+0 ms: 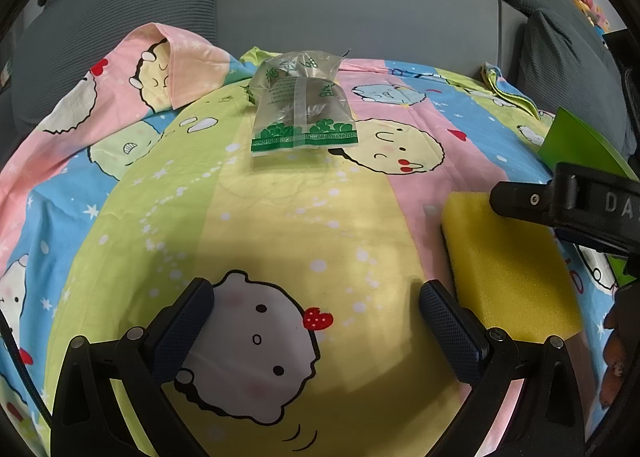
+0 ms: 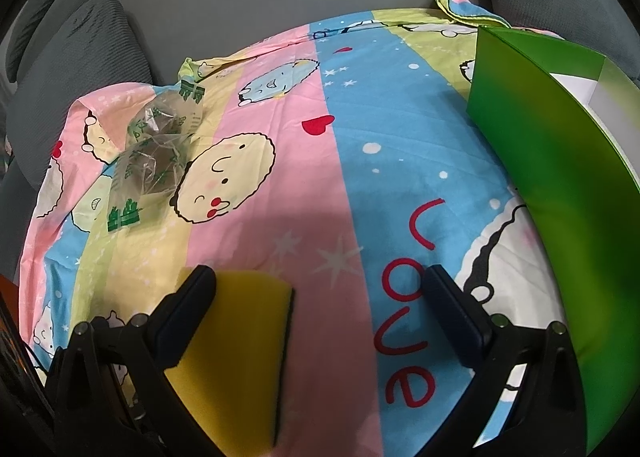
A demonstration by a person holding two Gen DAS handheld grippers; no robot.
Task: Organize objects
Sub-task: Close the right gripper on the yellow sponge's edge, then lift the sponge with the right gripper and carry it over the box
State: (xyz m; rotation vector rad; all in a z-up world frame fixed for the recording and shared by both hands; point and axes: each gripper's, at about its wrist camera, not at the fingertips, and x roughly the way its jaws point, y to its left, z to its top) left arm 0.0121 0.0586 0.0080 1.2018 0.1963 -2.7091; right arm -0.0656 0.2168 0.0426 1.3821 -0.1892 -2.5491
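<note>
Two open grippers over a cartoon-print sheet, with a bag, a sponge and a green box to sort.

On the left, the left gripper (image 1: 316,321) hangs with its jaws spread wide and nothing between them, above the patterned sheet (image 1: 120,197). One clear plastic bag (image 1: 303,109) with green print lies straight ahead of it, well apart, its long axis running away from the gripper toward the grey sofa (image 1: 352,5). Further right lies one yellow sponge (image 1: 508,265), flat, just beside the left gripper's right finger. The right gripper (image 2: 320,313) is nearer to it: its jaws are wide and empty, the sponge low between them by the left finger, long axis along the fingers. Rightmost stands one green box (image 2: 560,161), close to the right gripper.
</note>
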